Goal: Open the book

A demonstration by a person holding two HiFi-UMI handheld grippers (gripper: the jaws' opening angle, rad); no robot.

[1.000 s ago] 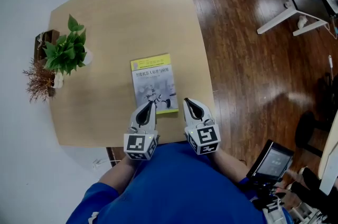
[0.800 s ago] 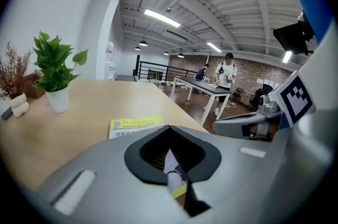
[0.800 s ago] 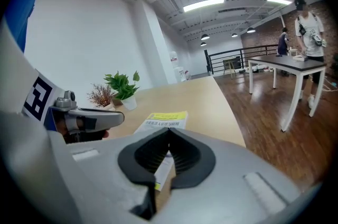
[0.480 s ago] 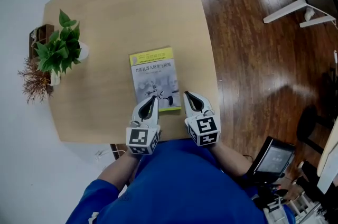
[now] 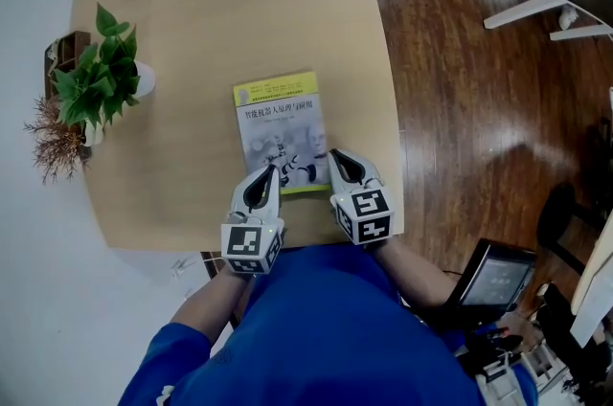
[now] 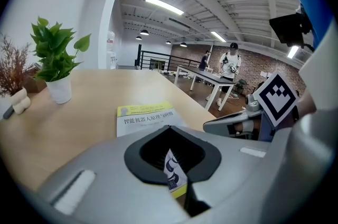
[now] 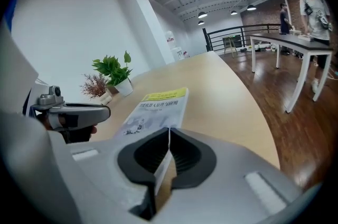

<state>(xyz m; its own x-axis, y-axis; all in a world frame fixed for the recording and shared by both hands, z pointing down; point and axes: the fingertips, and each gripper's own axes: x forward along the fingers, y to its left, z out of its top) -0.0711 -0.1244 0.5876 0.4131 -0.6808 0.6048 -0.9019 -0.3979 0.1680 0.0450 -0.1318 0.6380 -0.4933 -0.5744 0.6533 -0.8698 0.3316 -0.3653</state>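
A closed book [image 5: 278,122] with a yellow and grey cover lies flat on the wooden table [image 5: 192,11], near the front edge. My left gripper [image 5: 271,170] hangs over the book's near left corner, jaws shut tip to tip and empty. In the left gripper view the book [image 6: 145,117] shows just beyond that gripper [image 6: 170,127]. My right gripper [image 5: 337,155] sits at the book's near right corner. Its jaws still meet at the tips and are just starting to open, with nothing between them. In the right gripper view the book [image 7: 158,104] lies right beyond that gripper [image 7: 169,128].
A green potted plant [image 5: 96,78] and a vase of dried twigs [image 5: 53,146] stand at the table's left edge. The table's right edge drops to dark wooden floor [image 5: 460,107]. A screen on a stand [image 5: 493,280] is at my right.
Both grippers have come down and forward, from the table's front edge onto the near corners of the book. The book has not moved.
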